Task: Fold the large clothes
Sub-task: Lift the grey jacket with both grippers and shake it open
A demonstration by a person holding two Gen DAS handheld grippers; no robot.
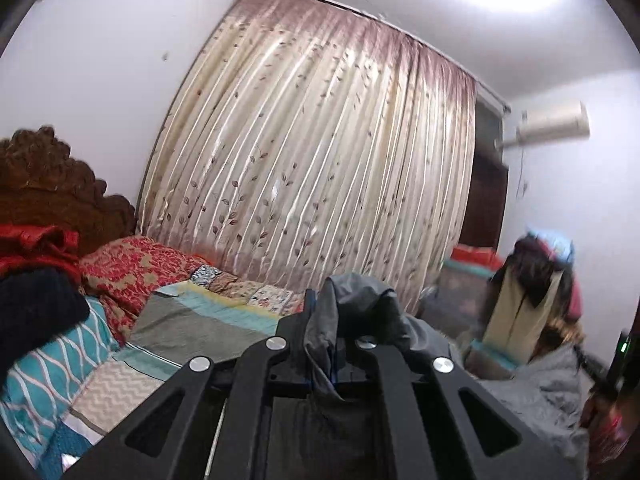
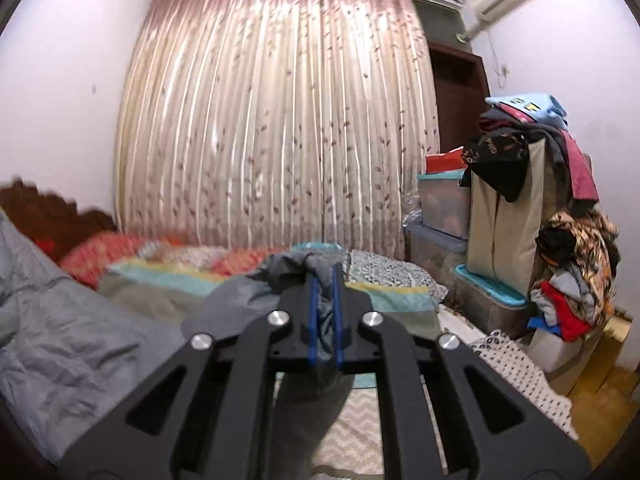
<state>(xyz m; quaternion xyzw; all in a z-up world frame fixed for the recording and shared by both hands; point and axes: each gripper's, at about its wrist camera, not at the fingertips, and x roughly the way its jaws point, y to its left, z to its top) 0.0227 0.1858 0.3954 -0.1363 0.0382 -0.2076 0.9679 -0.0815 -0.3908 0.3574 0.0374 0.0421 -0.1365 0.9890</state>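
A large grey garment [image 1: 360, 312] is held up over the bed by both grippers. My left gripper [image 1: 344, 320] is shut on a bunched edge of it; the cloth hides the fingertips and hangs below and to the right [image 1: 540, 392]. My right gripper [image 2: 325, 280] is shut on another bunched part of the grey garment [image 2: 288, 268], with cloth between its blue pads [image 2: 313, 320]. More of the garment spreads to the left in the right wrist view [image 2: 60, 320]. The right gripper's body shows at the far right of the left wrist view [image 1: 620, 360].
The bed has a striped patchwork cover [image 1: 192, 320] and a carved wooden headboard [image 1: 48, 184]. Red and dark clothes [image 1: 36, 280] lie by the pillows. A curtain [image 2: 272, 120] hangs behind. Storage boxes [image 2: 444, 208] and piled clothes [image 2: 572, 264] stand at the right.
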